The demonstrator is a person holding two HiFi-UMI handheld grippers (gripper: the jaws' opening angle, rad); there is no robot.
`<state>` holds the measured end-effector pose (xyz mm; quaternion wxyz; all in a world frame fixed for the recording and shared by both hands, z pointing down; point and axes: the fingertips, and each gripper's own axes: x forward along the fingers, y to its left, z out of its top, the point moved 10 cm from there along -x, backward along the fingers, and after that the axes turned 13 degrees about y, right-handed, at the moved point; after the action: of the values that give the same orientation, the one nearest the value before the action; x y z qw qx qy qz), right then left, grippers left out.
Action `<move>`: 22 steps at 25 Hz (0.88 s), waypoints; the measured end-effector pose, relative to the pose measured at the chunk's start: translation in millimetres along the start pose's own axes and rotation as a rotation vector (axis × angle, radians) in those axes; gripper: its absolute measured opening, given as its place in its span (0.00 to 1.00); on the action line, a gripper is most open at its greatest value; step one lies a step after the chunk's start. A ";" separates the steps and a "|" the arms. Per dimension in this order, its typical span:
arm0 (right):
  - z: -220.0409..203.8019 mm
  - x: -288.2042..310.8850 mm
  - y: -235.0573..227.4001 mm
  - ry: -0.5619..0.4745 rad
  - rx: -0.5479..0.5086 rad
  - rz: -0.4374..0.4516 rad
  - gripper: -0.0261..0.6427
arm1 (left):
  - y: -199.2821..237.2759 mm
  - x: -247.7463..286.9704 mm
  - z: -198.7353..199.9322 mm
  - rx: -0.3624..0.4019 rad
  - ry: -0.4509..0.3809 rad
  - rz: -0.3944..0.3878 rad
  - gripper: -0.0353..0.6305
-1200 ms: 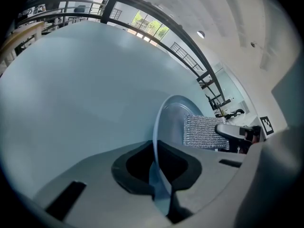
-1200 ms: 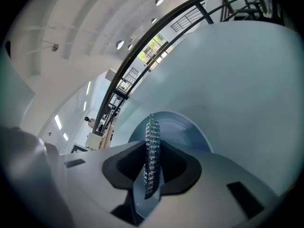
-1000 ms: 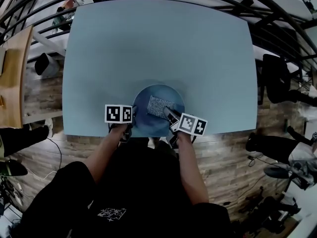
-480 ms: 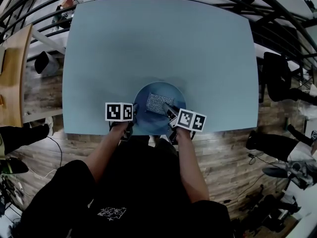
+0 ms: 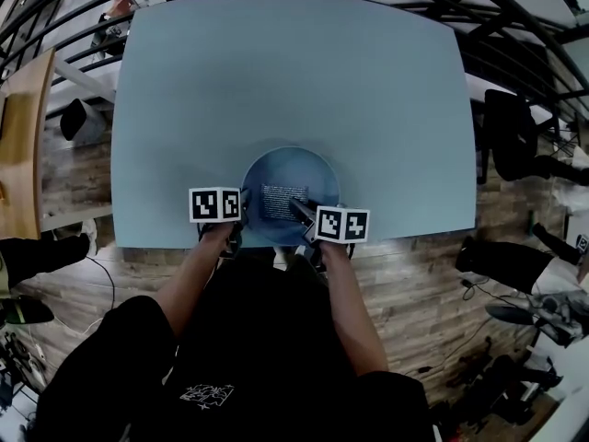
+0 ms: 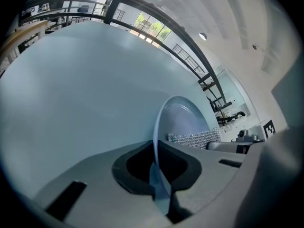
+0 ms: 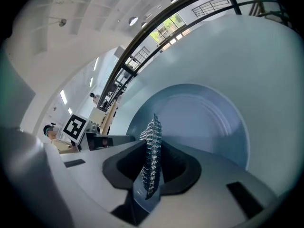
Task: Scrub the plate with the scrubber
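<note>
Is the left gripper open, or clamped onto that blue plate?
Clamped. In its own view the left gripper pinches the thin rim of the plate.

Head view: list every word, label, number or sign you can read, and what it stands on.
No text is readable.
Left marker cube and right marker cube: black-and-white square codes, no letters.
White print on the person's black shirt: too blurred to read.

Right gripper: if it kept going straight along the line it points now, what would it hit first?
The blue plate. The right gripper, shut on the metallic scrubber, points down at the plate's inner face, so the scrubber would likely press there first; whether it already touches is unclear.
</note>
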<state>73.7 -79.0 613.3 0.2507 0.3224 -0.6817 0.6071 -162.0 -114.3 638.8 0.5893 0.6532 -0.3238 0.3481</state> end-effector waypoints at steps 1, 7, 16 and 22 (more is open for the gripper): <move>-1.1 -1.4 -0.5 0.009 -0.007 0.000 0.16 | 0.0 -0.1 0.2 0.000 0.000 0.000 0.09; -13.8 -13.9 -8.2 0.079 -0.047 -0.008 0.16 | 0.5 -0.8 -3.1 -0.004 -0.004 0.002 0.09; -20.7 -42.7 -31.4 0.130 -0.083 -0.067 0.16 | -2.5 -1.1 -7.8 -0.005 -0.009 0.003 0.09; -14.2 -57.6 -42.1 0.115 -0.094 -0.126 0.17 | -4.0 -0.9 -5.7 0.002 -0.011 0.000 0.09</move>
<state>142.7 -59.5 601.0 0.3418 0.3171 -0.6723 0.5751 -159.5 -108.2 636.2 0.5866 0.6558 -0.3269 0.3449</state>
